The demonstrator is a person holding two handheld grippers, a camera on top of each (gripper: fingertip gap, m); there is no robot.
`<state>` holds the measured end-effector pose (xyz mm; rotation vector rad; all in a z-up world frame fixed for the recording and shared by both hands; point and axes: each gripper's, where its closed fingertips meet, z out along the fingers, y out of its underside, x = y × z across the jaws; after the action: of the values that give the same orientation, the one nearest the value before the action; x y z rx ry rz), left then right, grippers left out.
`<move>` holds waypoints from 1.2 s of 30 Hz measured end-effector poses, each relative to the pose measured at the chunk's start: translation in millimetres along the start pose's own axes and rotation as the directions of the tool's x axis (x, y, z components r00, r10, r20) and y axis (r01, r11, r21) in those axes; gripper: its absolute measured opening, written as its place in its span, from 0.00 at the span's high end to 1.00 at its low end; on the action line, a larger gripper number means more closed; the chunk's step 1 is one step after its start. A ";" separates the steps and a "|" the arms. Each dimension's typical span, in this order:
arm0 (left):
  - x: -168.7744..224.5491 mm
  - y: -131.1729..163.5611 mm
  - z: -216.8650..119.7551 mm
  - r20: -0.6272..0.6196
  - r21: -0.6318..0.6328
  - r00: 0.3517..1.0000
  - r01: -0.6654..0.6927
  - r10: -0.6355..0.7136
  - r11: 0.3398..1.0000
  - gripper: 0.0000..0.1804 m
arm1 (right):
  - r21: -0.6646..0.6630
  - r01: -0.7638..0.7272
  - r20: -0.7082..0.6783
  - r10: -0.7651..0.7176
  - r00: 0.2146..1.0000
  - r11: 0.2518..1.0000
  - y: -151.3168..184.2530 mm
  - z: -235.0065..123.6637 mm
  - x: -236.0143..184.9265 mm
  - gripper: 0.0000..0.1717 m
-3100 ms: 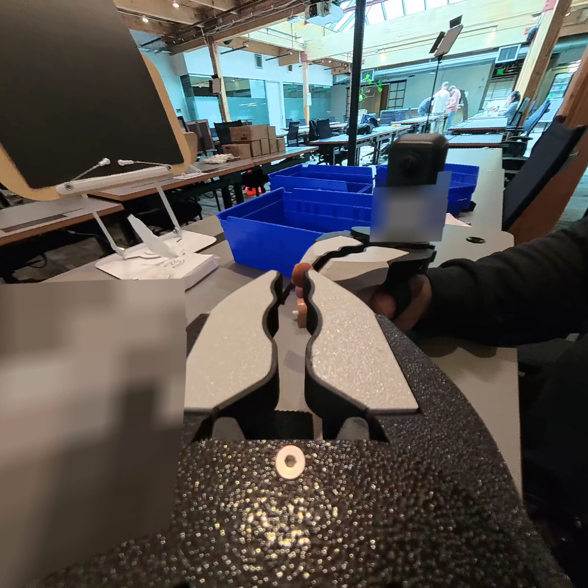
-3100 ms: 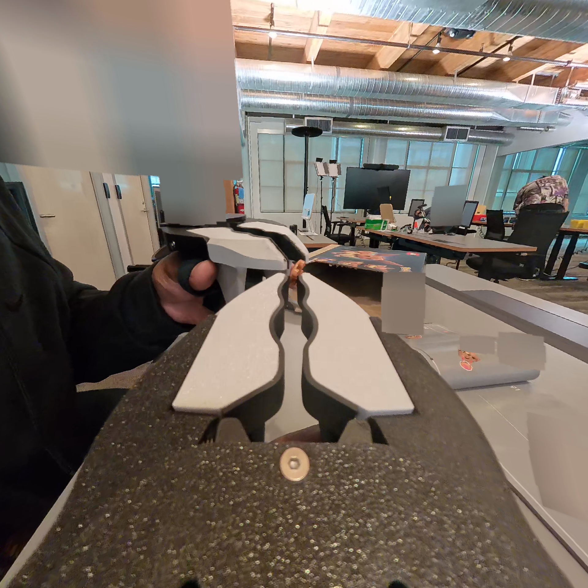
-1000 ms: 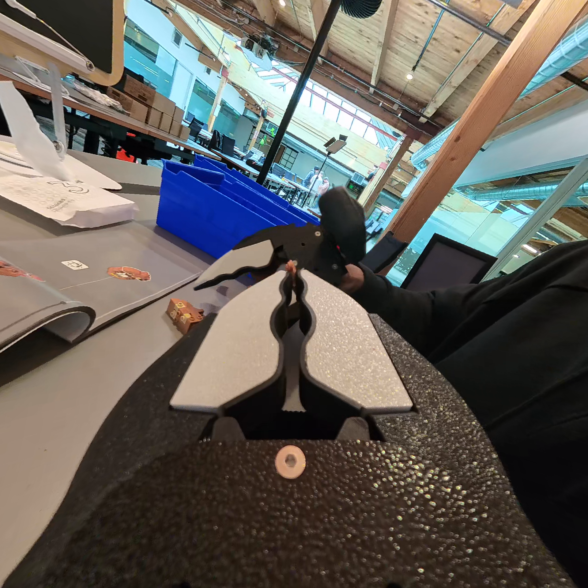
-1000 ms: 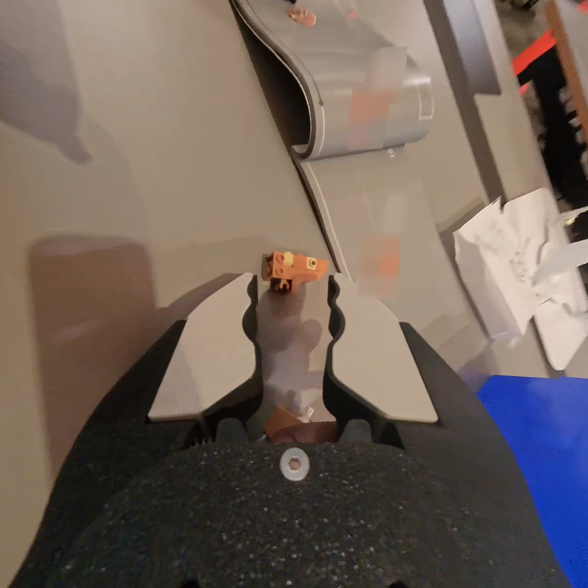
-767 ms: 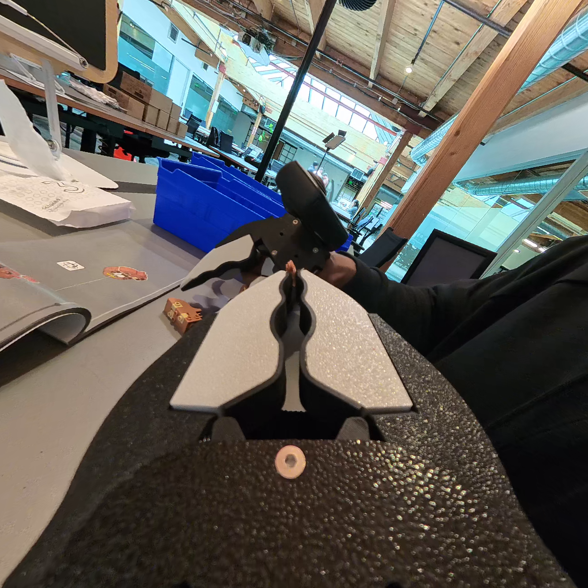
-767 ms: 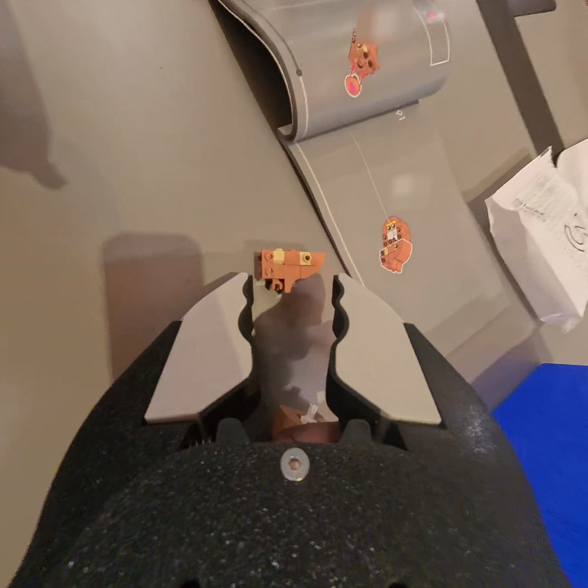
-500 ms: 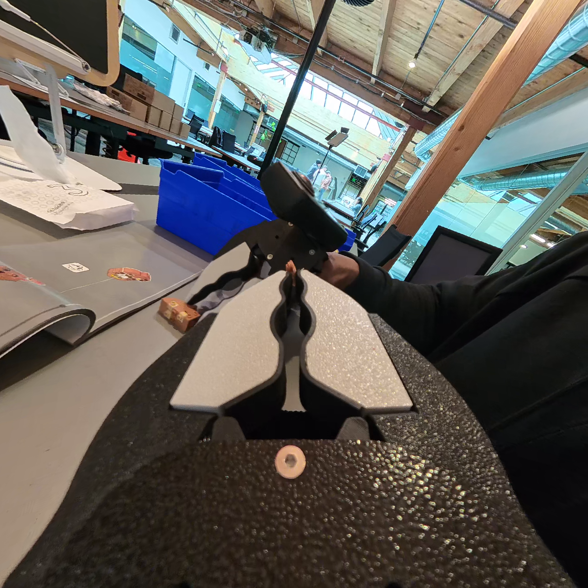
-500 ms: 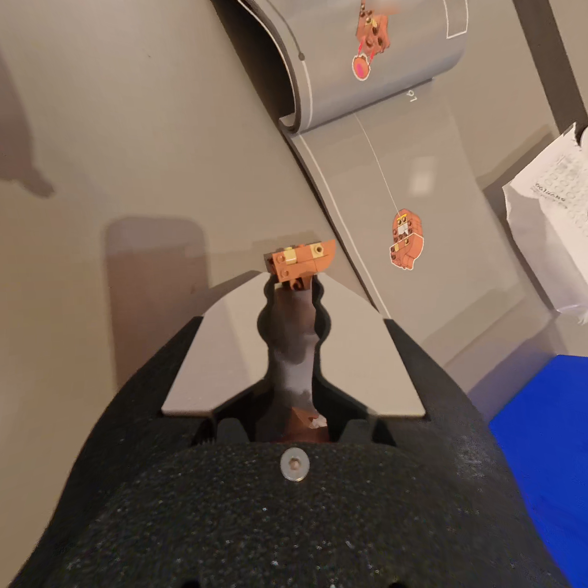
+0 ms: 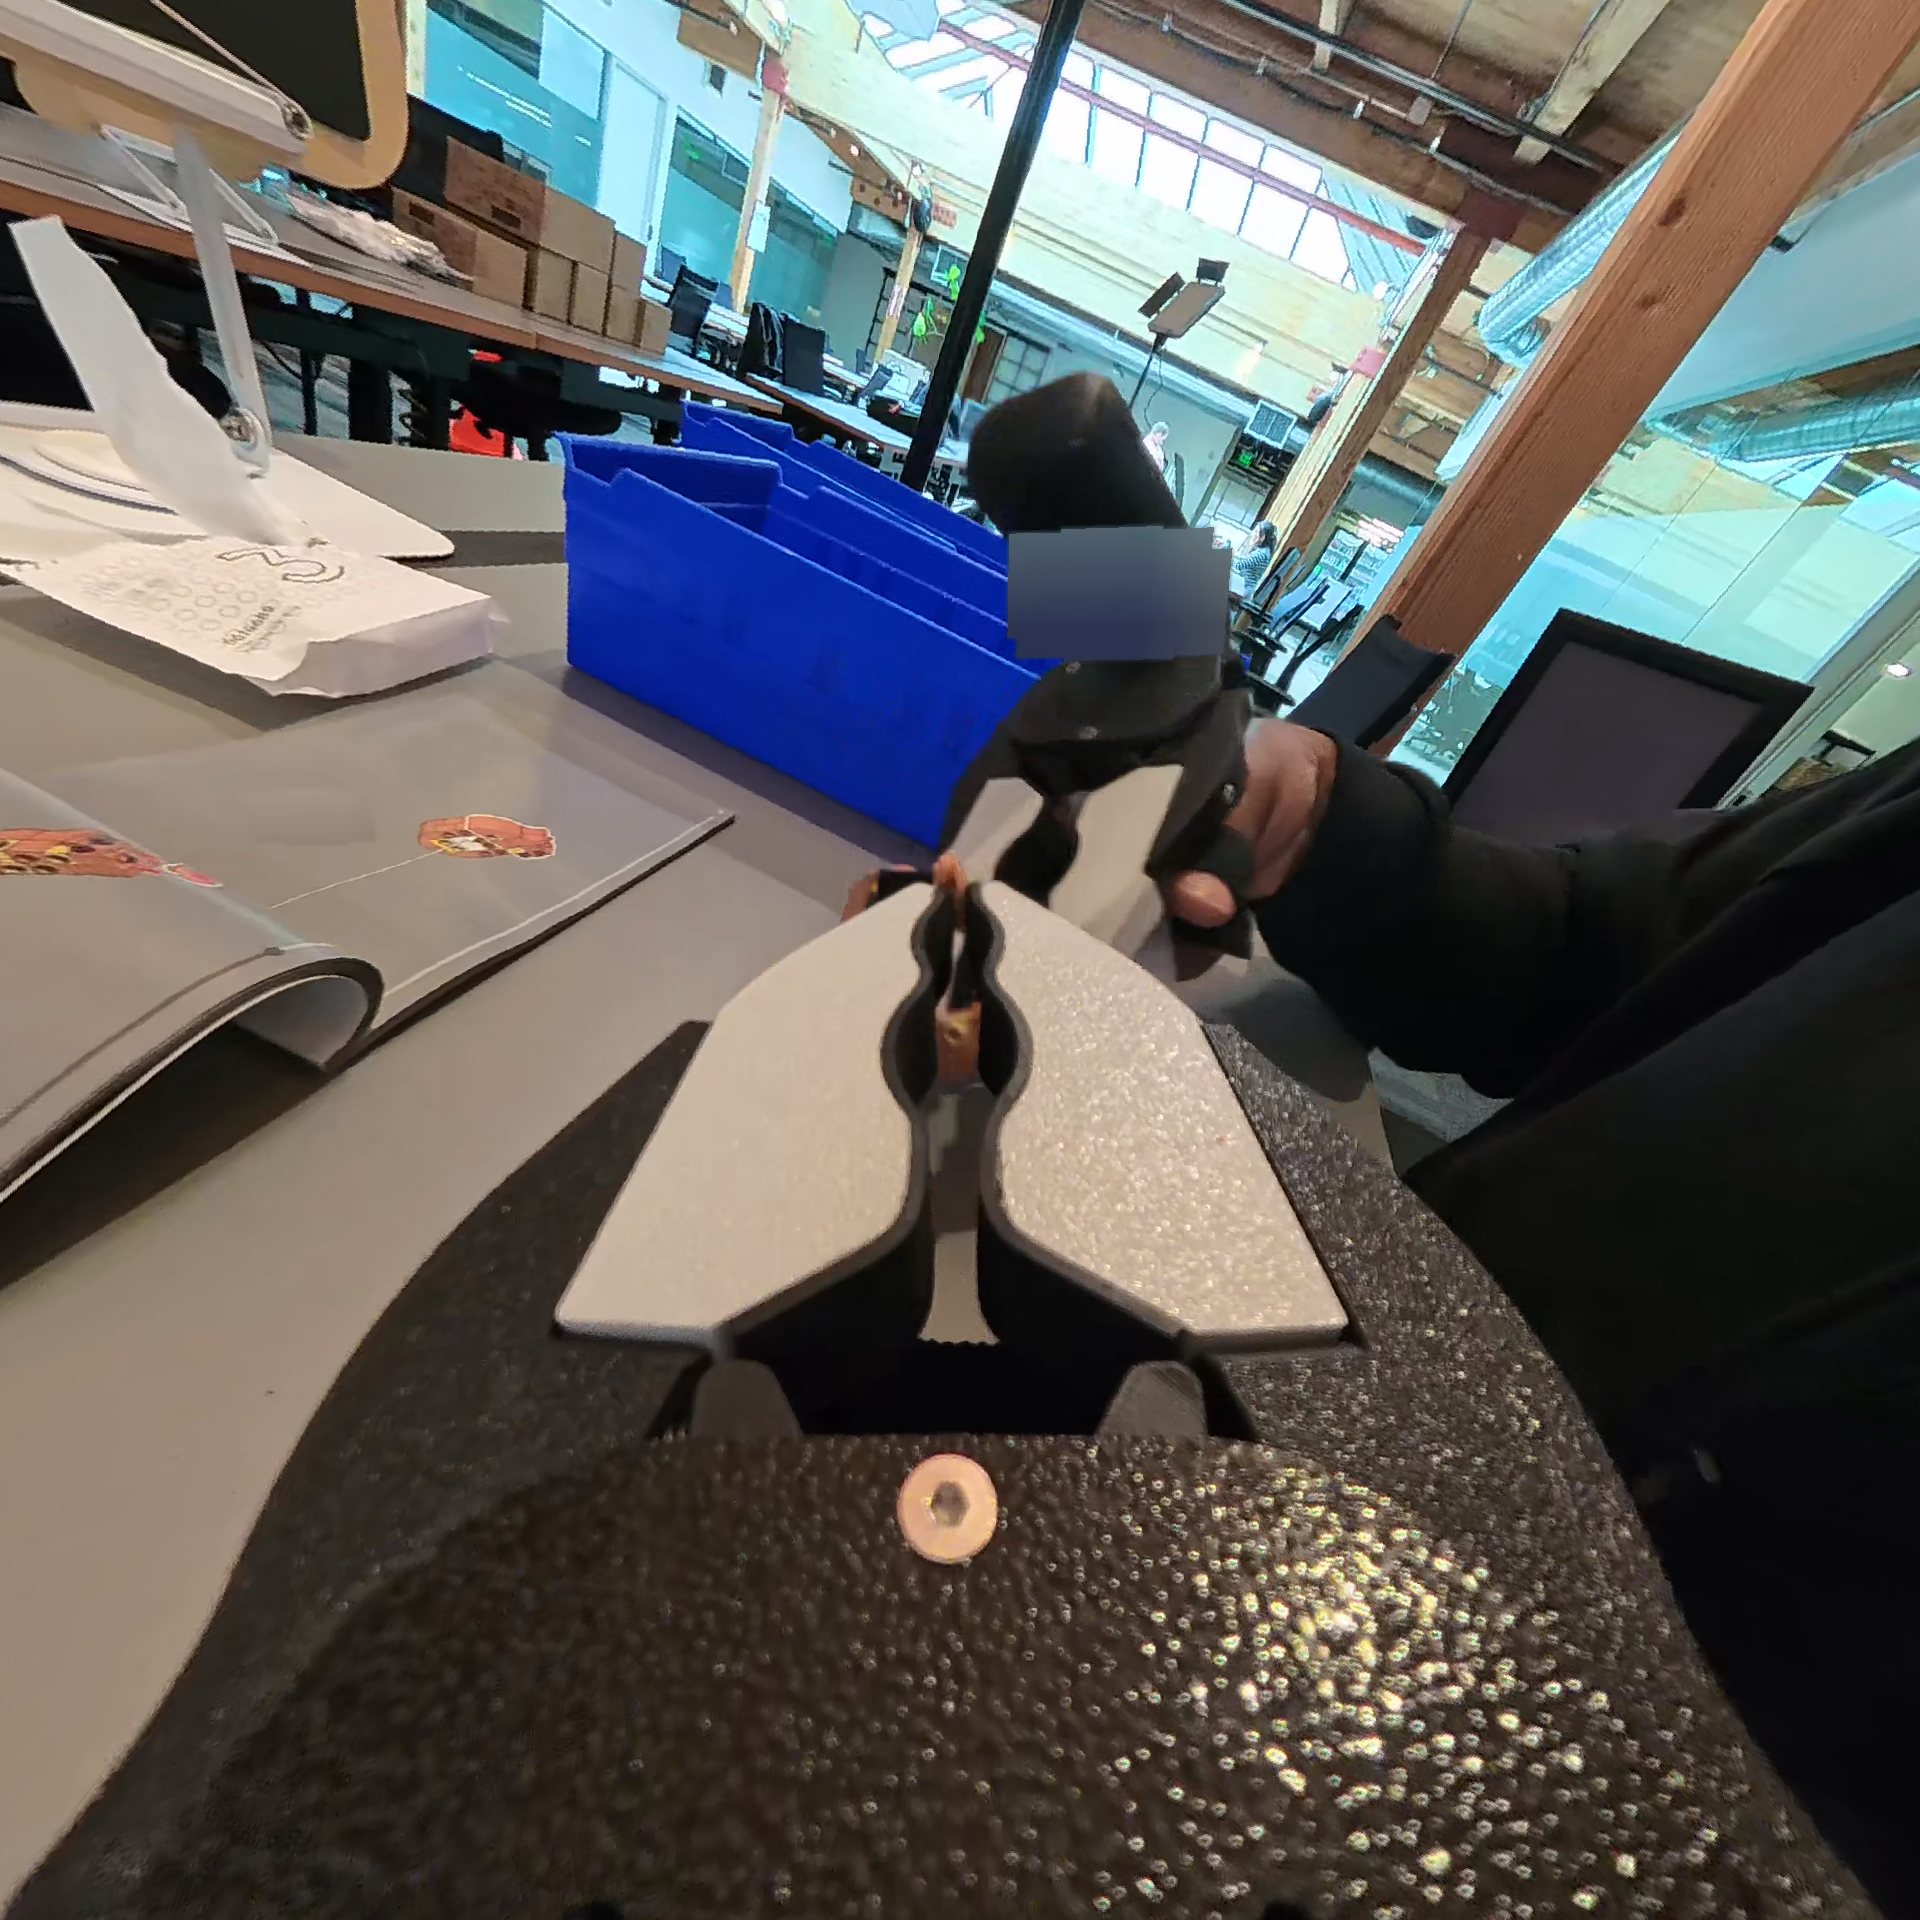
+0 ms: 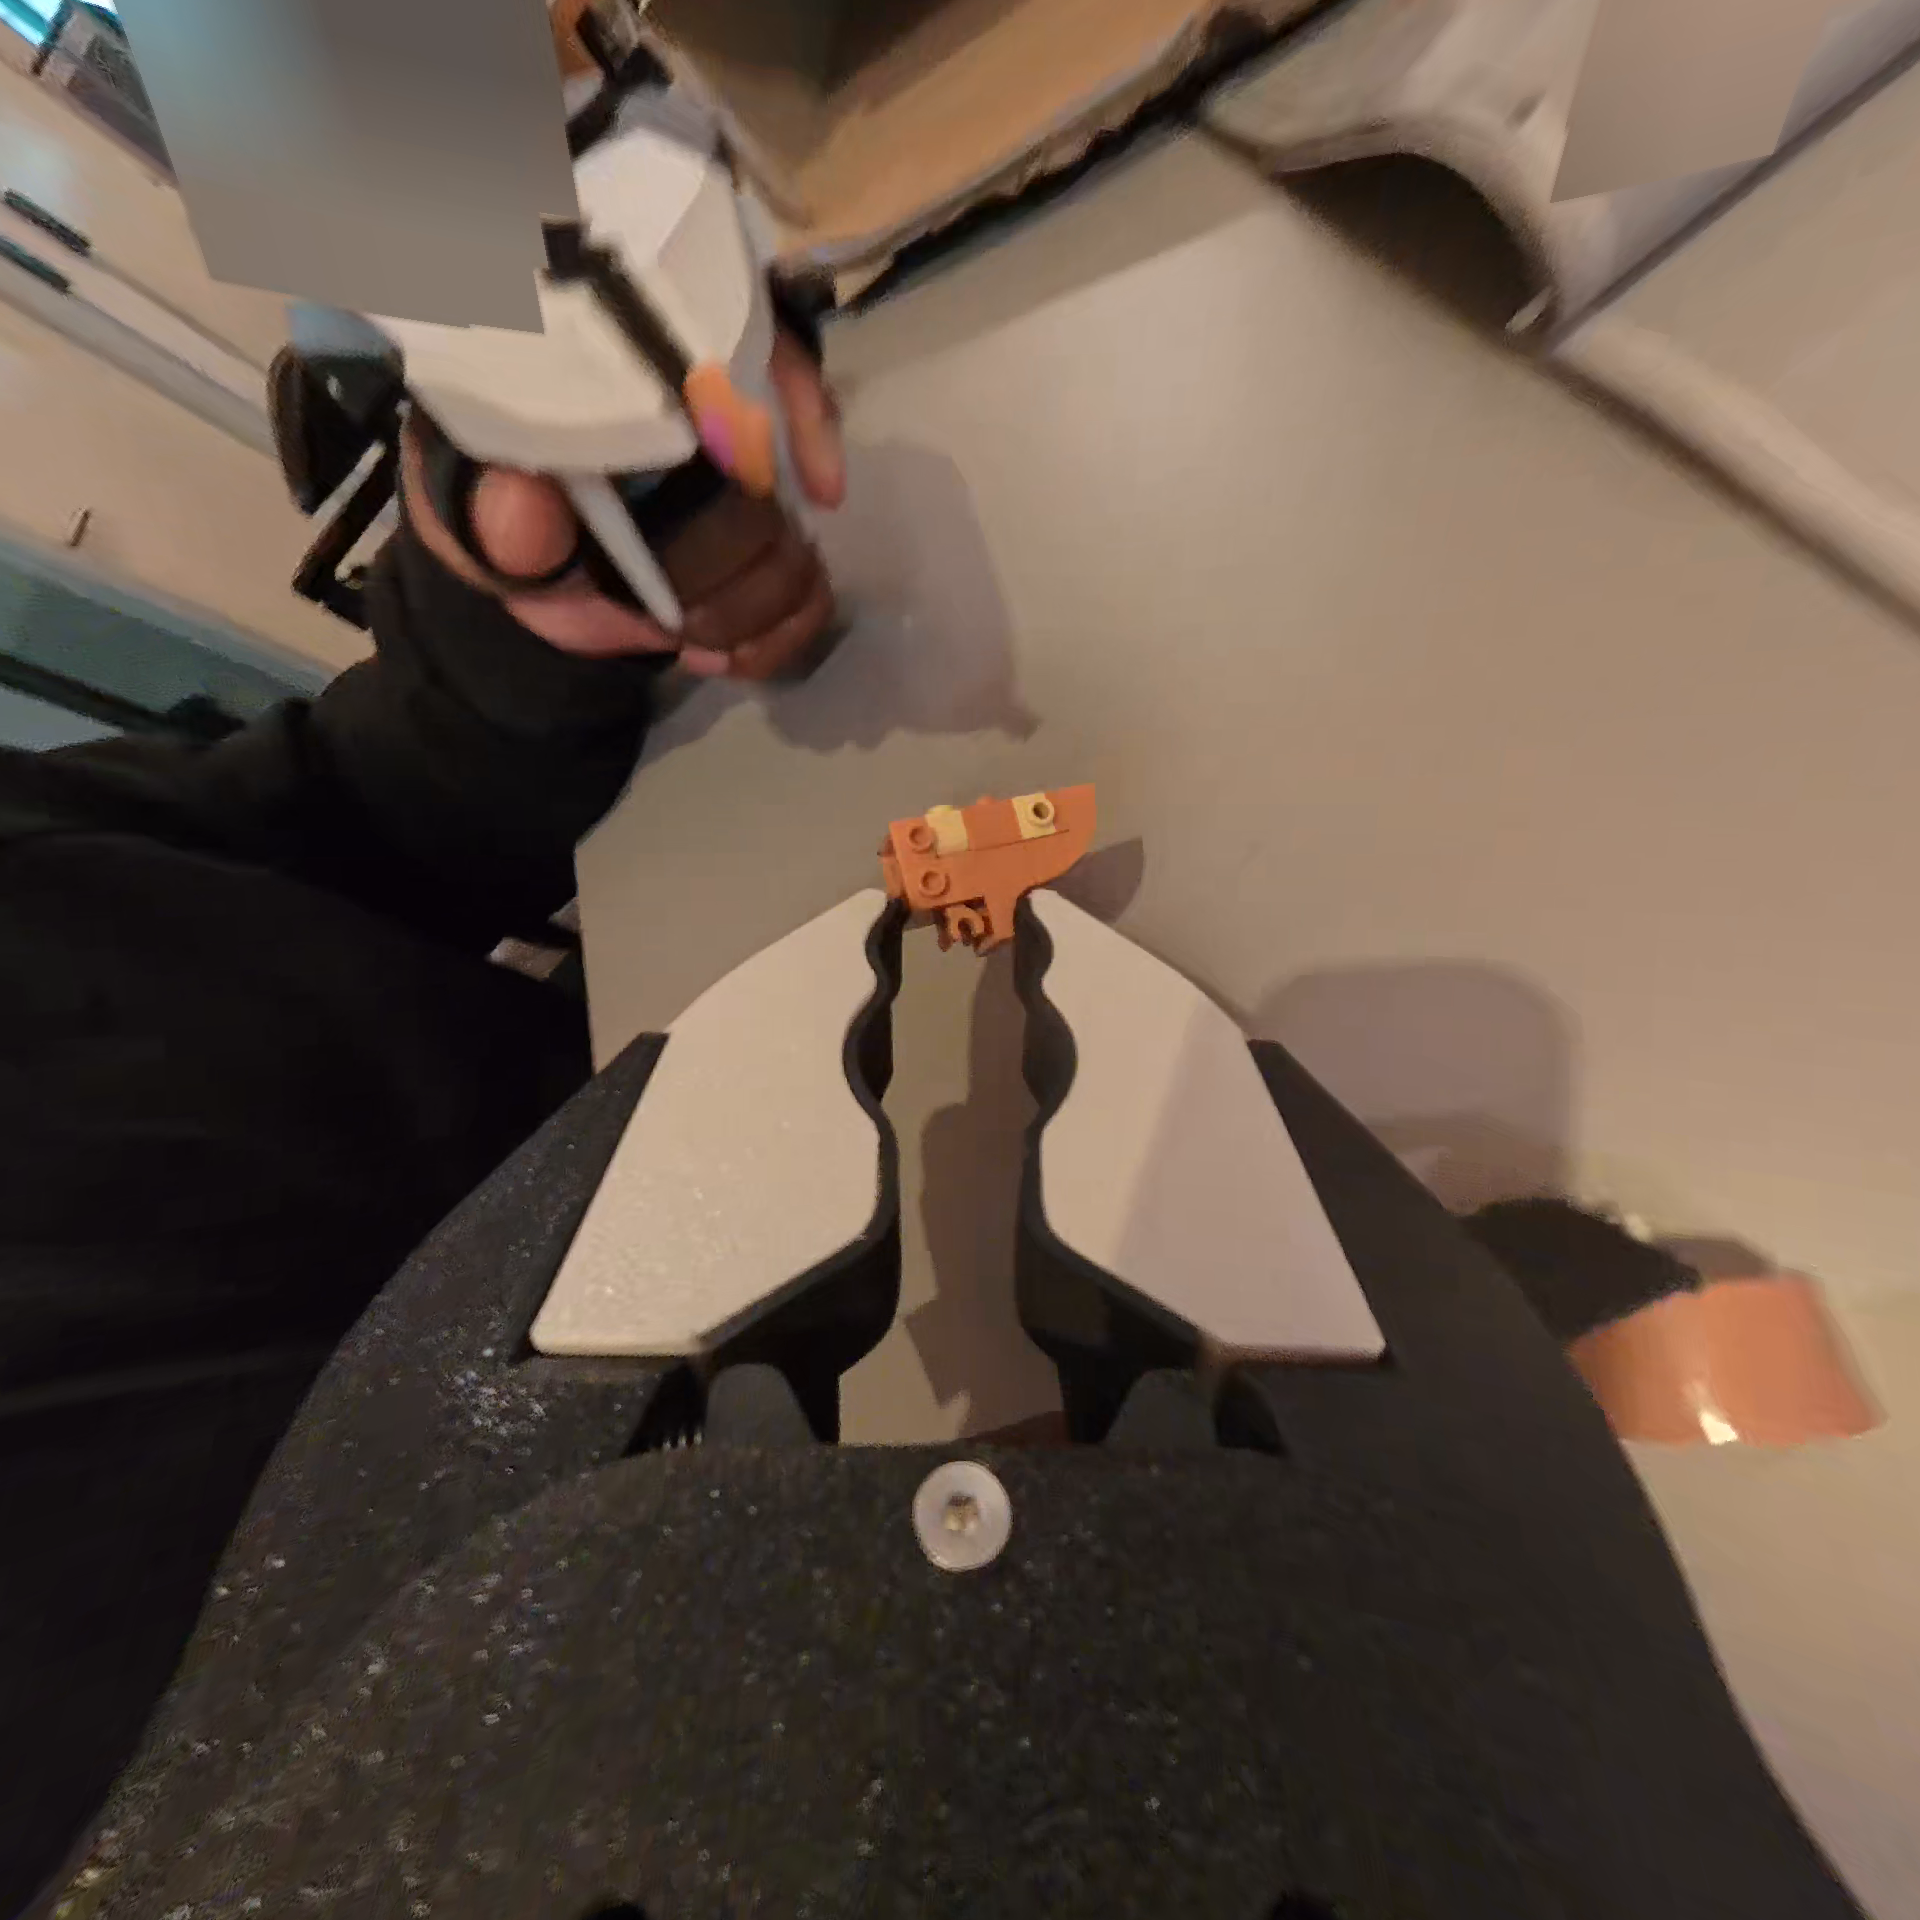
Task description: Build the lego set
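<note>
The right gripper point(image 10: 961, 909) clamps an orange brick assembly point(image 10: 987, 857); the left gripper point(image 9: 954, 894) pinches a small orange piece point(image 9: 948, 871) nearby.

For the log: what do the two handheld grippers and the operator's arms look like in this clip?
Both grippers, left and right, match: a black, grainy, speckled body with a silver screw in the middle, and two broad light-grey fingers edged in black, with wavy inner edges. Seen from the left, the right gripper carries a black rounded module on top. The person's sleeves are black.
</note>
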<state>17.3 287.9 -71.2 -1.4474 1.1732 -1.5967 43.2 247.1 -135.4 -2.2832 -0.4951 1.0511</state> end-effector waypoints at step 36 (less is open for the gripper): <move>45.4 17.0 3.6 0.044 -0.001 0.976 -0.215 0.215 0.977 0.99 | -0.640 0.631 0.011 -0.816 0.578 0.438 43.8 -30.0 14.9 0.82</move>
<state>12.3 239.5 -69.9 -1.2980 1.2552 -1.4107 79.8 211.2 -155.7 -2.2054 -1.7021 0.0520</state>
